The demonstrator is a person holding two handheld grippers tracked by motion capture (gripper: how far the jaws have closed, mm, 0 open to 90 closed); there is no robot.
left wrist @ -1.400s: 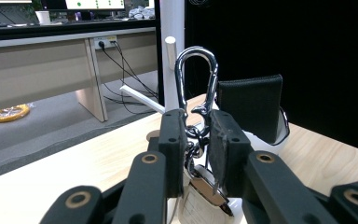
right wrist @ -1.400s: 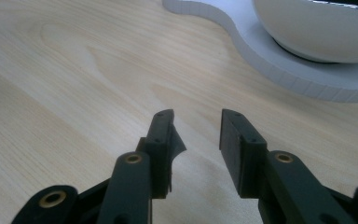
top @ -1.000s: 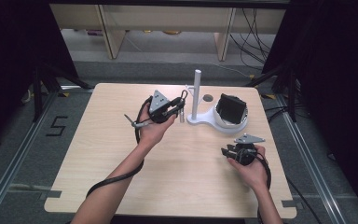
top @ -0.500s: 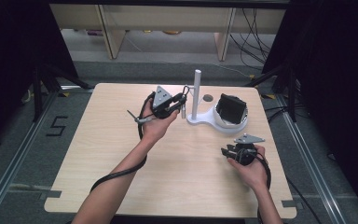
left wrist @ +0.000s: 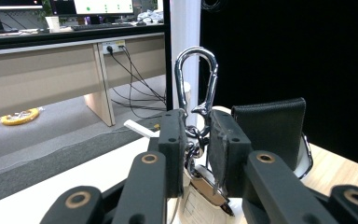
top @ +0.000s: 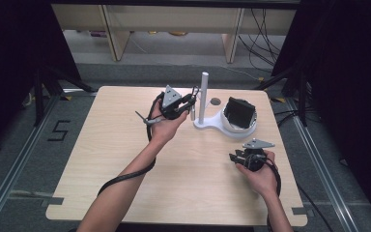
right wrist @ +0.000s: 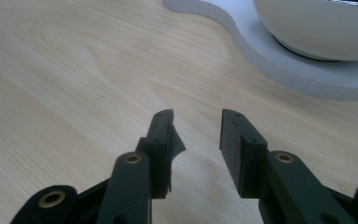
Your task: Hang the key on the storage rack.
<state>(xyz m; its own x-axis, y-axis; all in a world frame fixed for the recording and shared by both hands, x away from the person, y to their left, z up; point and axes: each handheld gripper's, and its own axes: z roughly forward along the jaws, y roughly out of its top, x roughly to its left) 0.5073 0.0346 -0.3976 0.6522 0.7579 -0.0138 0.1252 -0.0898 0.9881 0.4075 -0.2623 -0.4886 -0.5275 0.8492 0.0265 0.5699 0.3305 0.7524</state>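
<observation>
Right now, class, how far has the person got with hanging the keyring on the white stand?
Done: the left gripper is shut on the carabiner keyring, lifted off the table and held beside the stand's upright post. In hand: bringing the clip toward the post. Left: it is not yet hooked on. The right gripper rests open on the table; a black wallet sits in the stand's bowl.

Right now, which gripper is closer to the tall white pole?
Left. The left gripper is up beside the white pole, holding a silver clip close to it. The right gripper sits low over the table, nearer the person, well away from the pole.
</observation>
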